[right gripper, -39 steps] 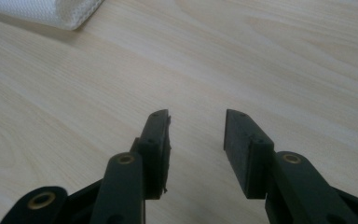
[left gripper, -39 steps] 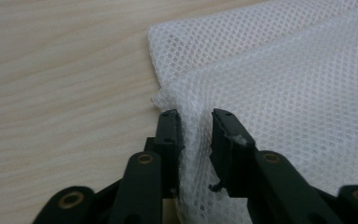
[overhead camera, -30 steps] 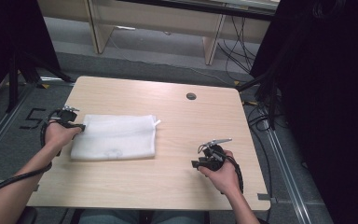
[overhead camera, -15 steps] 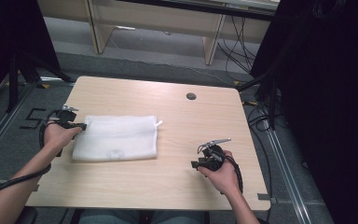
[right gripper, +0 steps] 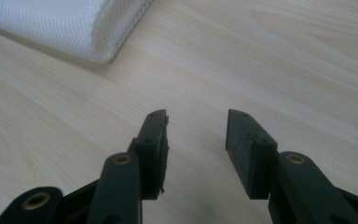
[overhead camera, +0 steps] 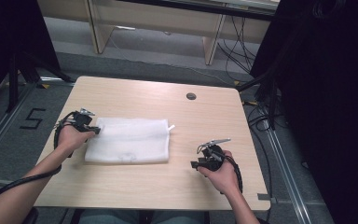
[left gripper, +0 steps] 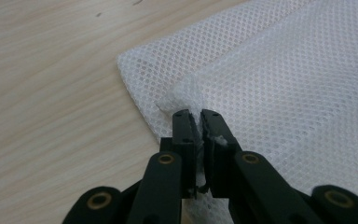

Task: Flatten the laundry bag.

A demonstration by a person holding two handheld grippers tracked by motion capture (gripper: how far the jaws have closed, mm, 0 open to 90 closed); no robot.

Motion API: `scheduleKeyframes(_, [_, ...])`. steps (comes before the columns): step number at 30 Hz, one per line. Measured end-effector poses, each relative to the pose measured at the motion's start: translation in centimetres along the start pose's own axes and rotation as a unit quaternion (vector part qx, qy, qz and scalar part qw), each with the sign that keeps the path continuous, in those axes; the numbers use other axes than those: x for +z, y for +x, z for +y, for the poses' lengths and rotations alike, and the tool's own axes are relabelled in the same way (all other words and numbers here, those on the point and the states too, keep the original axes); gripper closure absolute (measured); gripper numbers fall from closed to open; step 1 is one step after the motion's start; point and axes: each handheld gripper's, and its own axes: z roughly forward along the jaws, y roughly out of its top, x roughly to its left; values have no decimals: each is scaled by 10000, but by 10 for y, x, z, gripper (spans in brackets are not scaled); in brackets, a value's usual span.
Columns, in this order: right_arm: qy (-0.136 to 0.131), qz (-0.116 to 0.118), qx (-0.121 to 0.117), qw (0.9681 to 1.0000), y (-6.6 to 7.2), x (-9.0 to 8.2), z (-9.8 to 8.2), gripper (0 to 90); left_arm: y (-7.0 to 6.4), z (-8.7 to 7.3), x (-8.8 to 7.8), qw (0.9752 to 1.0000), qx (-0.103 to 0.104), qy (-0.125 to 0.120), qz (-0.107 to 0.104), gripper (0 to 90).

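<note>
White mesh cloth pinched at its near corner by left hand-held gripper, flat on table.

Thin bite on a raised fold; could slip free or drag the whole folded stack if pulled fast. Right hand-held gripper parted, empty, well apart from cloth; round cable hole beyond, nothing blocking.
</note>
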Motion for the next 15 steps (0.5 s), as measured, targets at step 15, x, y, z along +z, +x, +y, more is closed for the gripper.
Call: scheduleKeyframes(15, [-42,-65,108,9999,-3,-2,3,595,-30,13,9,9997,122,-48,-194,843])
